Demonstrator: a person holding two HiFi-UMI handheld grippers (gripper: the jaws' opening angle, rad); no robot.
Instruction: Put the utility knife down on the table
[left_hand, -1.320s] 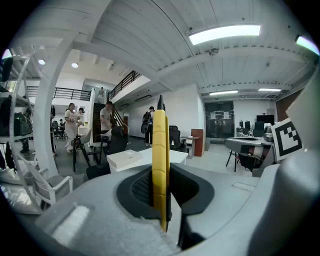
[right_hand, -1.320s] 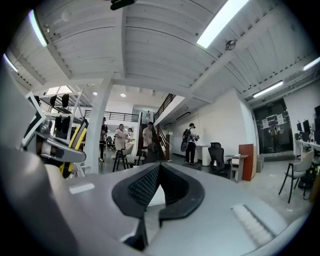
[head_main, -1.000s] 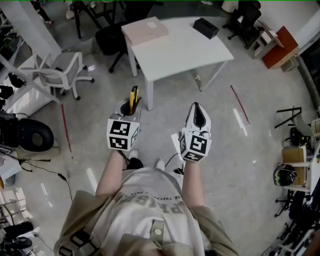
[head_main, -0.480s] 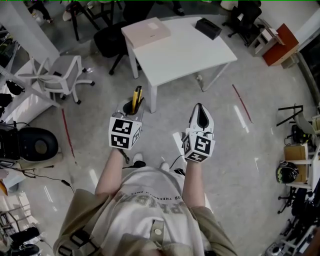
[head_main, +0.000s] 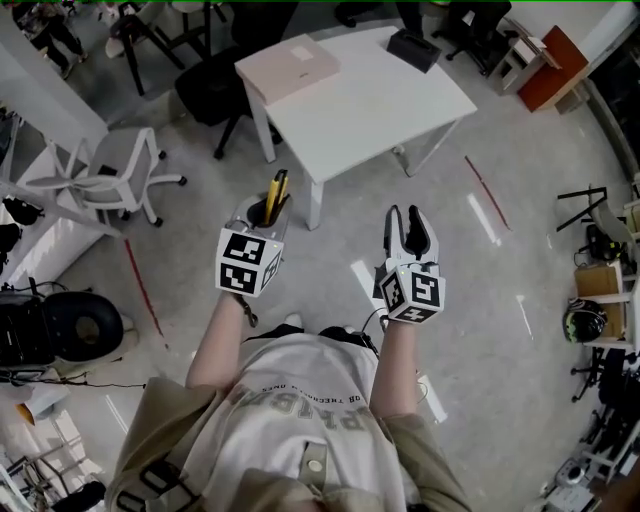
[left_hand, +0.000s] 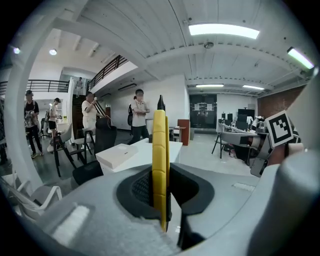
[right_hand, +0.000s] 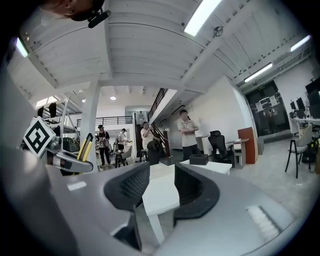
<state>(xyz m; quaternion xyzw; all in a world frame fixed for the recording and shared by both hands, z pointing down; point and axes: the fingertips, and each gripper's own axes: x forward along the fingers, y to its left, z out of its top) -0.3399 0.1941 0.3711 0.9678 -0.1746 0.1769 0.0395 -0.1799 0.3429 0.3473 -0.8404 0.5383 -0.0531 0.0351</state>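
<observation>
A yellow utility knife (head_main: 274, 194) stands upright in my left gripper (head_main: 262, 211), which is shut on it. In the left gripper view the knife (left_hand: 159, 150) rises between the dark pads (left_hand: 142, 189), black tip up. The white table (head_main: 385, 100) lies just ahead of both grippers. My right gripper (head_main: 408, 226) is held level to the right of the left one. Its jaws are opening with nothing between them, and the table (right_hand: 161, 192) shows through the gap. The right gripper view also catches the knife (right_hand: 85, 145) off to the left.
A flat pale box (head_main: 291, 66) and a black box (head_main: 413, 48) lie on the table's far side. A white office chair (head_main: 112, 178) stands at left and a black chair (head_main: 212, 92) behind the table. Several people stand in the background (left_hand: 139, 119). Red floor marks (head_main: 482, 192) run at right.
Both grippers have moved forward toward the table, which now sits closer. The right gripper's jaws, shut before, now stand apart. The knife stays in the left gripper.
</observation>
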